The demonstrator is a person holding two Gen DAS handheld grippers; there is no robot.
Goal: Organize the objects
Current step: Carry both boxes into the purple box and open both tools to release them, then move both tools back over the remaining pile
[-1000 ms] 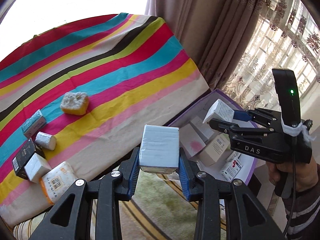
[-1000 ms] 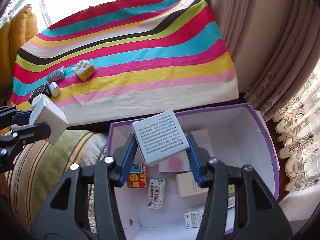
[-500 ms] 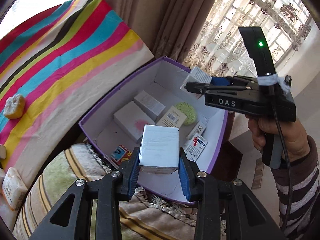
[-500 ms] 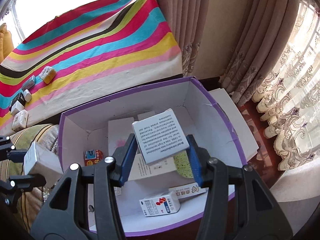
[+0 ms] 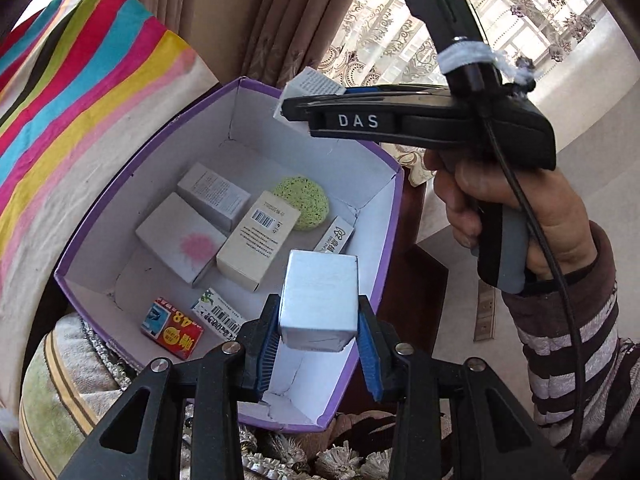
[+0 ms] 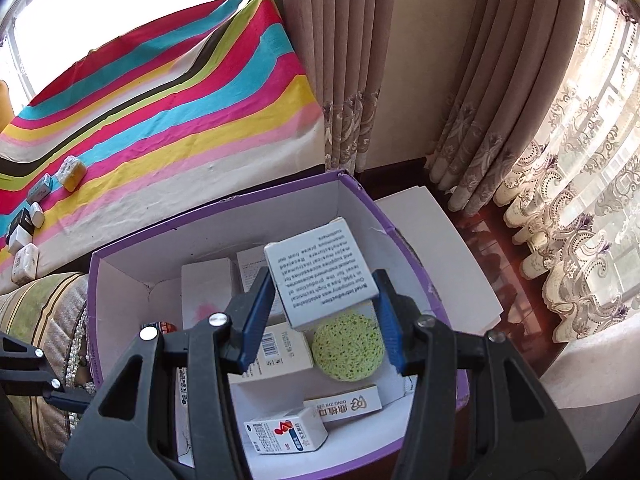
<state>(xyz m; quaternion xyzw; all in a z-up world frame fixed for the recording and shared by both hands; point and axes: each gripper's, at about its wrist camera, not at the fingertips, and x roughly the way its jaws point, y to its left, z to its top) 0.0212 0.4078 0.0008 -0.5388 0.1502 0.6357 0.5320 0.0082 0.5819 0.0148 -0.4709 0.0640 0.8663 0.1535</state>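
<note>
My left gripper [image 5: 318,336] is shut on a plain white box [image 5: 319,298] and holds it over the near right corner of the purple cardboard box [image 5: 120,184]. My right gripper [image 6: 322,314] is shut on a white box with printed text [image 6: 320,270], held tilted above the same purple box [image 6: 240,200]. The right gripper also shows in the left wrist view [image 5: 296,102], over the box's far side. Inside lie several small cartons and a green sponge [image 6: 346,346].
A striped cloth [image 6: 160,112] covers the surface to the left, with several small boxes and a yellow sponge [image 6: 71,168] on it. Curtains [image 6: 460,80] hang behind. A striped cushion [image 5: 56,392] lies under the purple box.
Both grippers have moved from the striped cloth's edge to over the purple box, each still holding its box. The view has swung right and down into the box.
</note>
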